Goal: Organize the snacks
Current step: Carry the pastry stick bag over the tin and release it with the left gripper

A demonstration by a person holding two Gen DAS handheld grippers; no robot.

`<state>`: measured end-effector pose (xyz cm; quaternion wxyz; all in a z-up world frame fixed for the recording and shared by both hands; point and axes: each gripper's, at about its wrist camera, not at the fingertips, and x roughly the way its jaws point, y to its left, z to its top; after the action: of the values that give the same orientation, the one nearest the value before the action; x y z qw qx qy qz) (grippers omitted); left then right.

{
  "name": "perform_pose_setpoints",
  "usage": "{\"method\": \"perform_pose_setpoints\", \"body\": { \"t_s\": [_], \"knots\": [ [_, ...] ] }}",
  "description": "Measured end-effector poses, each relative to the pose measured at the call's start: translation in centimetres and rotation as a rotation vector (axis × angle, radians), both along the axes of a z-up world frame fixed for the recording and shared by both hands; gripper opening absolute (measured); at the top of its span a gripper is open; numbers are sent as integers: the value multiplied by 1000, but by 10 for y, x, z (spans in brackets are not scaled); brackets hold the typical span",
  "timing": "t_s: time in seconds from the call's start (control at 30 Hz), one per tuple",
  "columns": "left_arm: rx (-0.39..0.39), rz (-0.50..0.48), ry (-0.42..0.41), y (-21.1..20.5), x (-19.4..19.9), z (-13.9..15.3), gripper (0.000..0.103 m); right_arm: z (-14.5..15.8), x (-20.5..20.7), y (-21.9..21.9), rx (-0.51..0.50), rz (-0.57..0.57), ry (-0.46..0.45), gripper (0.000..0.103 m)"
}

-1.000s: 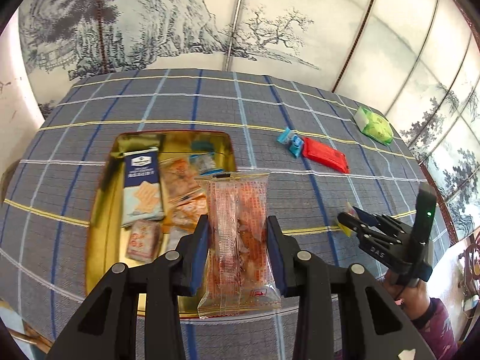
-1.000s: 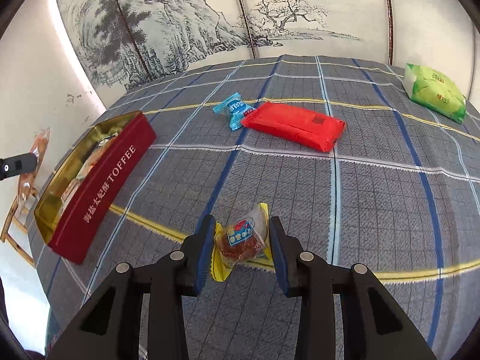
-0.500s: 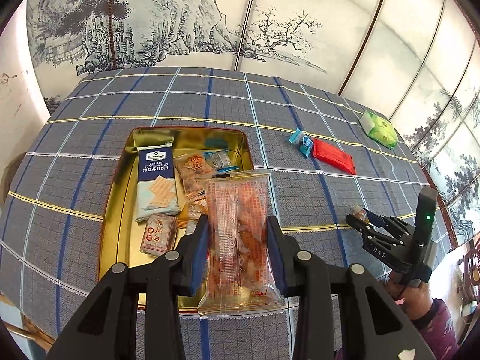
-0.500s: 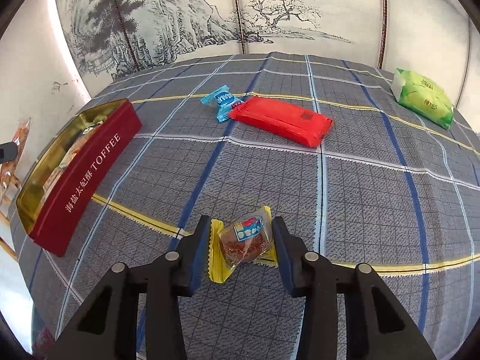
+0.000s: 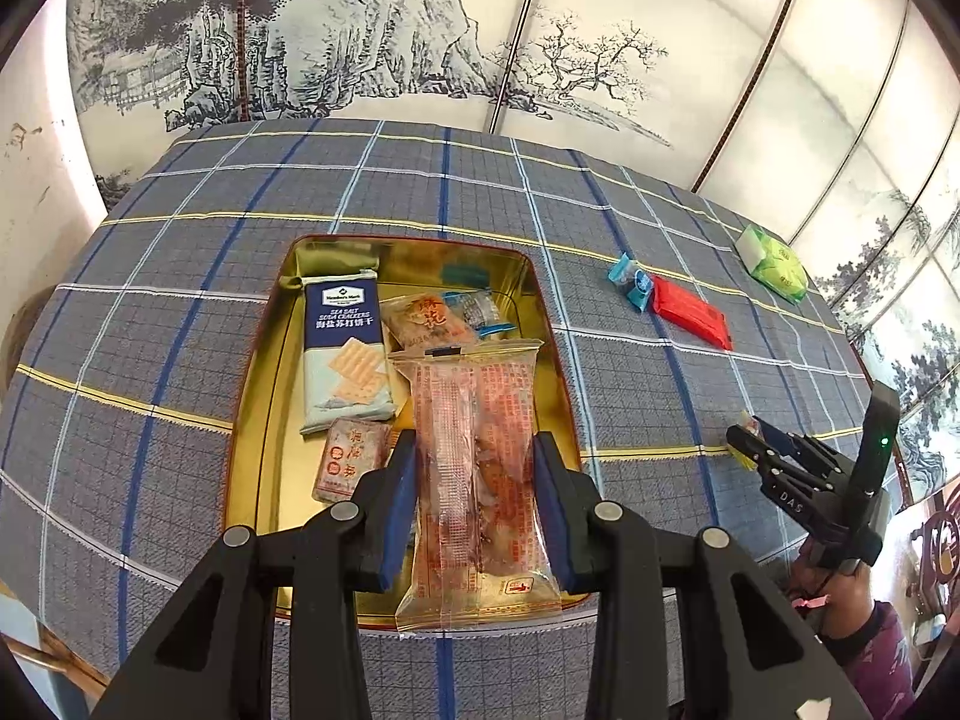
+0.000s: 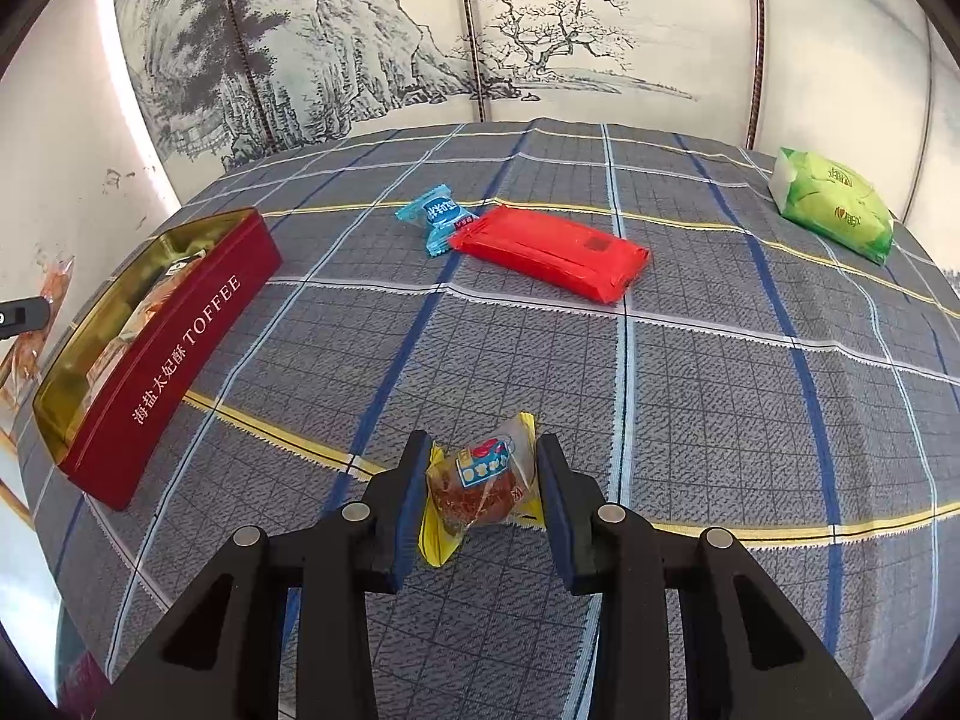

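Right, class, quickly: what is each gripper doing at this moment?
Left gripper: closed on the long clear snack packet.
Right gripper: jaws just closing around the small yellow-edged snack; pads seem to press it.

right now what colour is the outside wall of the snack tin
Dark red, with white lettering, on the tin; its inside is gold. Shows best in the right wrist view.

Left gripper (image 5: 474, 498): black plastic arms w/ silver screws, blue pads. Right gripper (image 6: 477, 495): same build; seen from the left wrist cam it shows white "DAS" lettering + green LED. Just below it, a hand (image 5: 810, 582) w/ maroon sleeve (image 5: 870, 660).
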<state>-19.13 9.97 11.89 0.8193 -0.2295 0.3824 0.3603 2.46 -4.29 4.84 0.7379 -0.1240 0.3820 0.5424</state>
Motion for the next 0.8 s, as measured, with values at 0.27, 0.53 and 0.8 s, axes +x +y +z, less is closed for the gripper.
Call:
{"method": "perform_pose_setpoints", "body": {
  "t_s": [0.27,0.53,0.8],
  "knots": [
    [32,61,28,22,-25,-3,33,-2,1,2,0,-2,19,36],
    [40,80,64,34,-38,-17,33,-2,1,1,0,-3,20,36],
    [36,80,89,40,-38,-33,33,-2,1,2,-1,-3,19,36]
  ]
}}
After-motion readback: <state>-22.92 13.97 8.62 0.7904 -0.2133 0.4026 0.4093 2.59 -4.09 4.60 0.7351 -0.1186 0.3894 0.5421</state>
